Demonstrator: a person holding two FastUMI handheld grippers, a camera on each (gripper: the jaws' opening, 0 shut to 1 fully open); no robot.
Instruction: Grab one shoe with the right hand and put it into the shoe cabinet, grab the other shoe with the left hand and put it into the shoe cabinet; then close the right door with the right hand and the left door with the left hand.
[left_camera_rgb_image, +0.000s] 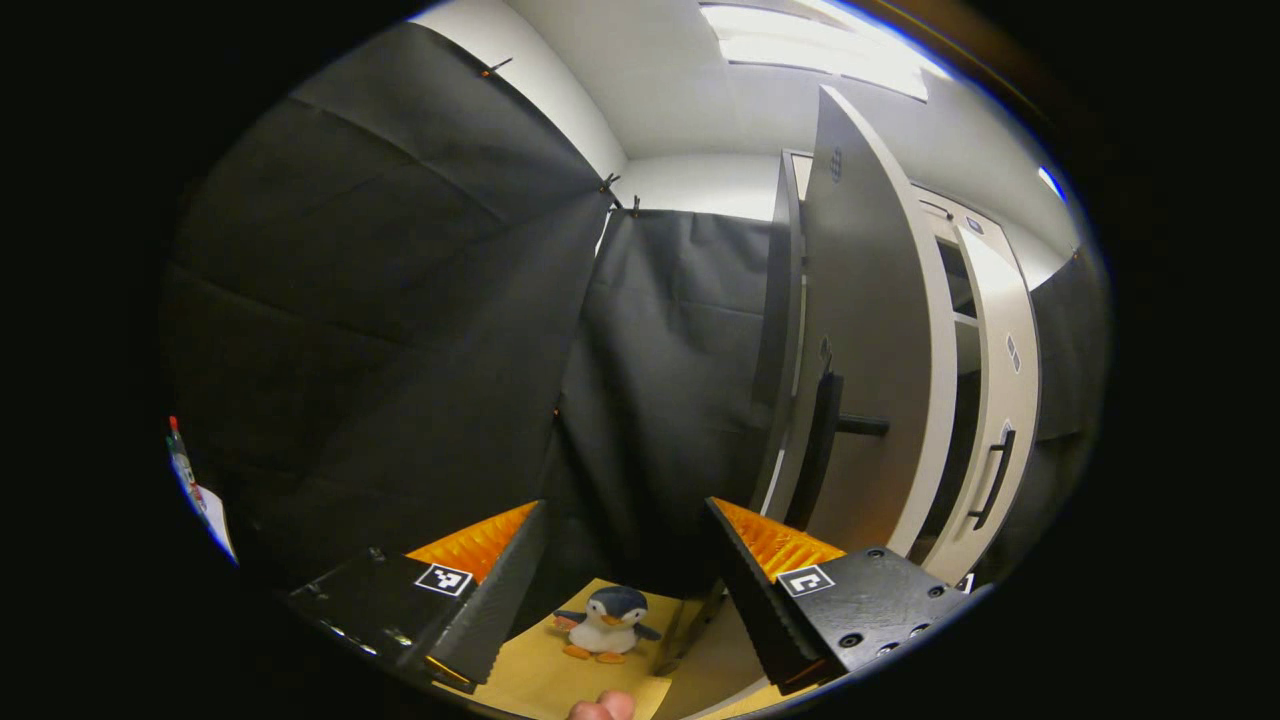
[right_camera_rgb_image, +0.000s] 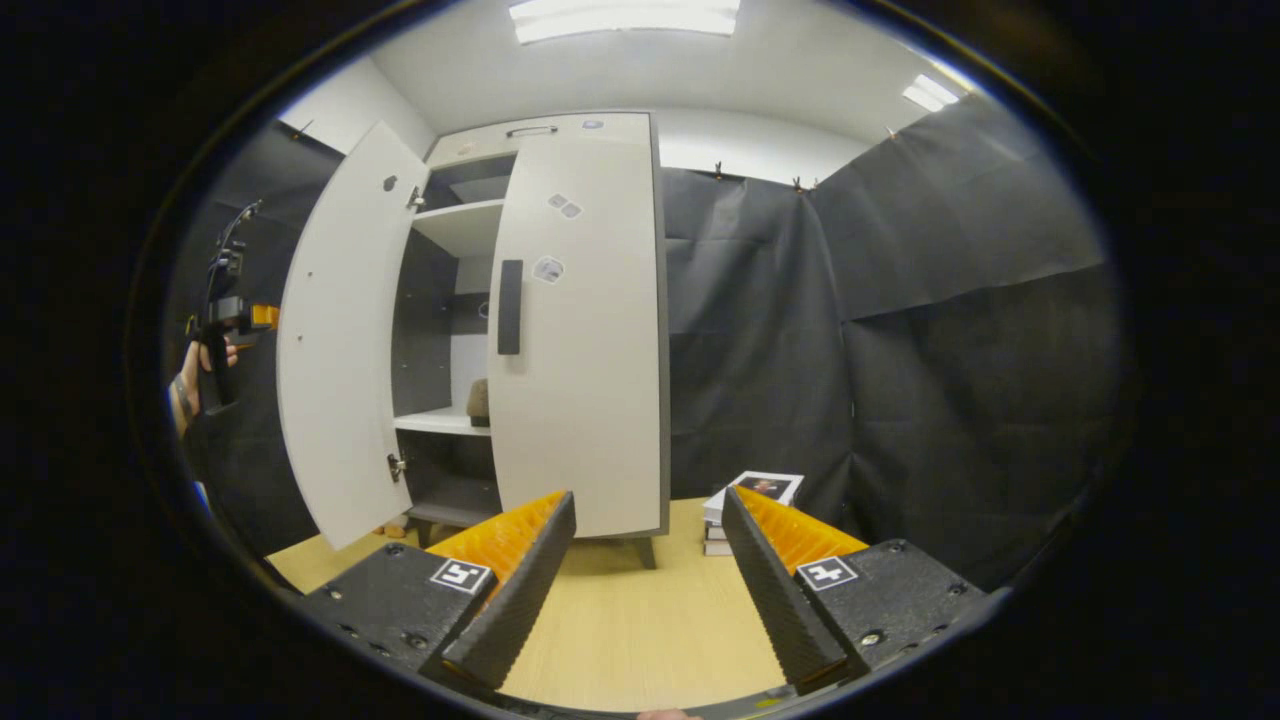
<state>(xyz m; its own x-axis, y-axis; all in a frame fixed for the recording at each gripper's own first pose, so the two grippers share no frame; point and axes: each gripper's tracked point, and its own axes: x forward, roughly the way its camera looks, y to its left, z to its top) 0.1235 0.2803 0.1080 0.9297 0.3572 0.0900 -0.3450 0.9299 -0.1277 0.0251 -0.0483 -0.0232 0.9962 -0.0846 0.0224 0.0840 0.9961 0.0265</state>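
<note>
Right gripper view shows the right door nearly closed, a shoe on the shoe cabinet shelf, the right hand-held gripper released and empty; the left hand-held gripper, likewise released near the left door, should next push it shut.

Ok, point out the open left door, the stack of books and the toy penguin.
left door (right_camera_rgb_image: 340, 340), right gripper view, middle of its inner face.
stack of books (right_camera_rgb_image: 752, 490), right gripper view, cover of the top book.
toy penguin (left_camera_rgb_image: 607, 622), left gripper view, its white belly.
</note>
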